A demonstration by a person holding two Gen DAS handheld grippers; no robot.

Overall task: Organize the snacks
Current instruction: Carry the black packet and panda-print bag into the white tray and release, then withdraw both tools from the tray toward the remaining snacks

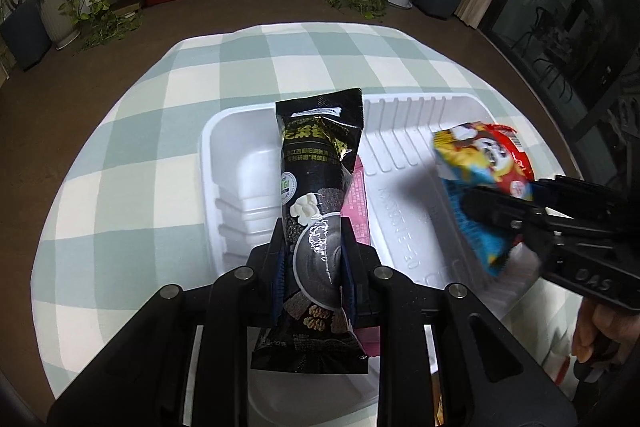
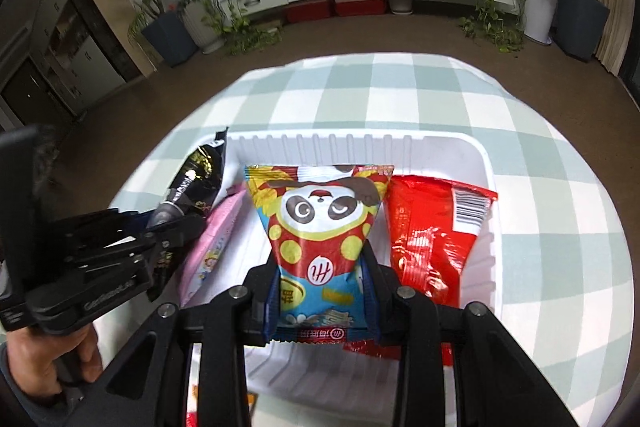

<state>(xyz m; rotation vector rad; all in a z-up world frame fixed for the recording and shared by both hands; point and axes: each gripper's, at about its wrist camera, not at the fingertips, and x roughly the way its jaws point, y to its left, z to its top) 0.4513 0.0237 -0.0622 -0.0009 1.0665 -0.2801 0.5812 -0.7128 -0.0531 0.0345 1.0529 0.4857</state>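
On the green-checked tabletop (image 1: 160, 115), left gripper (image 1: 314, 259) fingers clamp a black sachet (image 1: 316, 163), right gripper (image 2: 322, 281) fingers clamp a panda packet (image 2: 320, 211), both above the white tray (image 2: 486, 163) beneath, probably for dropping in.

Clearance over the white tray: centre channel open, flanks occupied.

The tray (image 2: 486, 163) has bare floor in a channel down its middle (image 2: 256, 219), bounded by the pink packet (image 2: 218, 235) leaning at the left and the red packet (image 2: 432, 227) lying along the right wall. The panda packet (image 2: 320, 223) hangs over that channel, blocking straight descent. The left compartment (image 1: 240, 163) is bare, with the black packet (image 1: 316, 179) held above its inner edge. The left gripper (image 2: 176, 223) crowds the tray's left rim; the right gripper (image 1: 504, 219) crowds the right side. The checked tablecloth (image 2: 560, 187) around the tray lies unobstructed.
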